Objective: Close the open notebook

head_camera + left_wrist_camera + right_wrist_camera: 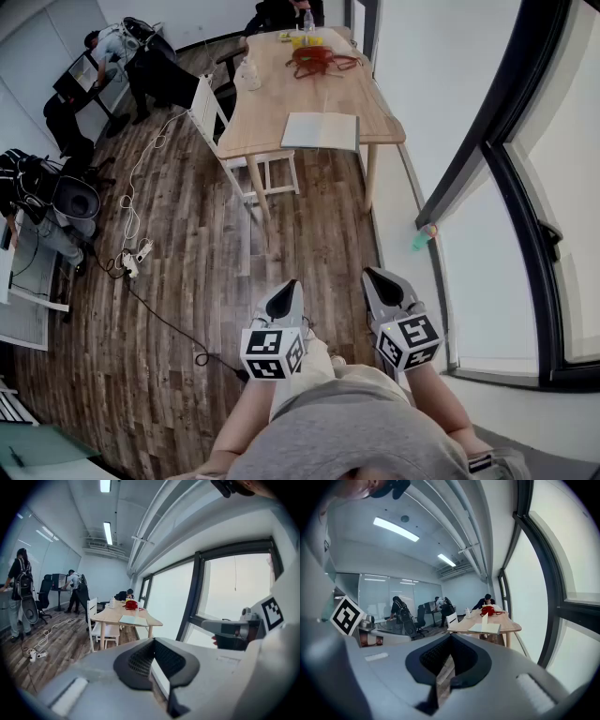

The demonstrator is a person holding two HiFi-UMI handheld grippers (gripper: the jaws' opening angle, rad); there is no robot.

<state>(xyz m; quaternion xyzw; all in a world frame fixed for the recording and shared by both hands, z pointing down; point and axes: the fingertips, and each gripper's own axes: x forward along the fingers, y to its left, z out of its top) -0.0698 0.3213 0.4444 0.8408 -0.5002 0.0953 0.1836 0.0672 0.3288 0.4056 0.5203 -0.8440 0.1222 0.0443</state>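
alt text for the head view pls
An open notebook lies at the near end of a wooden table across the room. Well short of it, over the plank floor, the person holds the left gripper and right gripper, jaws together and empty.

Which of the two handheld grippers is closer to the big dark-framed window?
Right. The right gripper is held on the side of the dark-framed window, with a strip of floor between them. The left gripper is beside it, on its side away from the glass.
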